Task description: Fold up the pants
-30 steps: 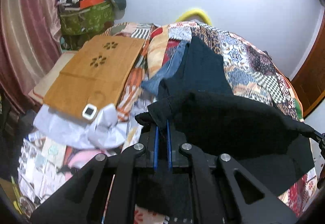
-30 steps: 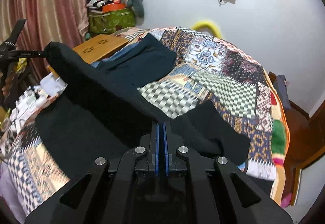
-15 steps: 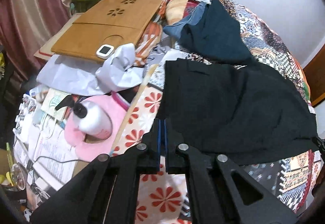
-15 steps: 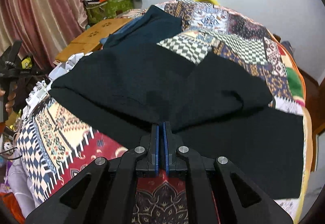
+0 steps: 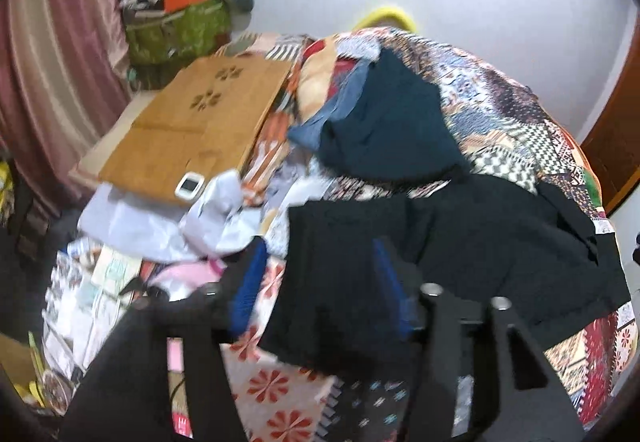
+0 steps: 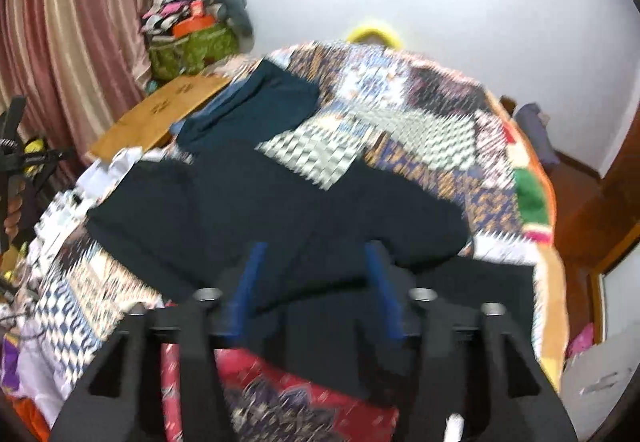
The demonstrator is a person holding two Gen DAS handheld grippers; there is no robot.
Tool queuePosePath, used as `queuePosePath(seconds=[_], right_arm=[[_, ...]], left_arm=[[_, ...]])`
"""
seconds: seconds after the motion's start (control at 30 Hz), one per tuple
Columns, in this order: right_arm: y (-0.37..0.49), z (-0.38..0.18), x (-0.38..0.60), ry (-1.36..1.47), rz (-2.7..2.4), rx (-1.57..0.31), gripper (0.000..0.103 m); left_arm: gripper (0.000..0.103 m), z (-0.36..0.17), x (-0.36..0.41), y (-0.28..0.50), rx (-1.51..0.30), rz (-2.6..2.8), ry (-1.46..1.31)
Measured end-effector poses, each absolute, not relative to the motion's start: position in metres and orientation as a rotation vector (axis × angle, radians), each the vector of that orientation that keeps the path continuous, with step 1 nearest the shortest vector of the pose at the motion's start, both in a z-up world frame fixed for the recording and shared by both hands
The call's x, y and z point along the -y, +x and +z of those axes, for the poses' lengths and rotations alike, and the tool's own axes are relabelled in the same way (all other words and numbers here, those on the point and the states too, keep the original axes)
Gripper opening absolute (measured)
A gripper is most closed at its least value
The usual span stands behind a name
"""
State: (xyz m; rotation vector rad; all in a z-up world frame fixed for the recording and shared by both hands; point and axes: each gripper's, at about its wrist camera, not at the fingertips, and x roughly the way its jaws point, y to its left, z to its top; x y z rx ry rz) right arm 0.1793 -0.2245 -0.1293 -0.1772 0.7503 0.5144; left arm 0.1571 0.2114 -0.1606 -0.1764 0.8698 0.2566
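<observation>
The black pants (image 5: 460,258) lie folded over on the patchwork bedspread (image 5: 500,113). In the left wrist view my left gripper (image 5: 320,274) hangs over their near left edge; its jaws are opening, and the blue pads (image 5: 250,286) stand apart with cloth below them, not pinched. The right wrist view shows the same pants (image 6: 280,209) spread across the bedspread (image 6: 420,129). My right gripper (image 6: 314,274) hovers above their near edge, jaws opening too, blue pads (image 6: 248,282) wide and free of the fabric.
A dark teal garment (image 5: 392,133) over a blue one lies further up the bed. A wooden lap table (image 5: 200,129) with a small white device (image 5: 190,185) sits left, with white paper, a pink item and clutter below it. A curtain, green bag and wall screen stand behind.
Both grippers were shut on the pants, lifted the edge, and laid it down forward over the rest. Now both have let go and their pads stand apart above the cloth.
</observation>
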Motion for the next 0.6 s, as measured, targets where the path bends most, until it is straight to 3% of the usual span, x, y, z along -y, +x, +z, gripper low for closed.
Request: queuePosePath(seconds=[0.07, 0.17, 0.27, 0.6], right_arm=[[0.193, -0.127, 0.222, -0.182, 0.493, -0.741, 0.075], [0.218, -0.132, 0.218, -0.173, 0.481, -0.765, 0.075], [0.242, -0.142, 0.213, -0.152, 0.486, -0.804, 0.075], [0.326, -0.194, 0.181, -0.187, 0.545, -1.004, 0.074]], left_arm=[[0.078, -0.156, -0.202, 0.17, -0.863, 0.24, -0.165], [0.09, -0.152, -0.191, 0.19, -0.854, 0.209, -0.164], [0.095, -0.156, -0.18, 0.215, -0.874, 0.188, -0.156], [0.095, -0.199, -0.144, 0.288, -0.996, 0.116, -0.101]])
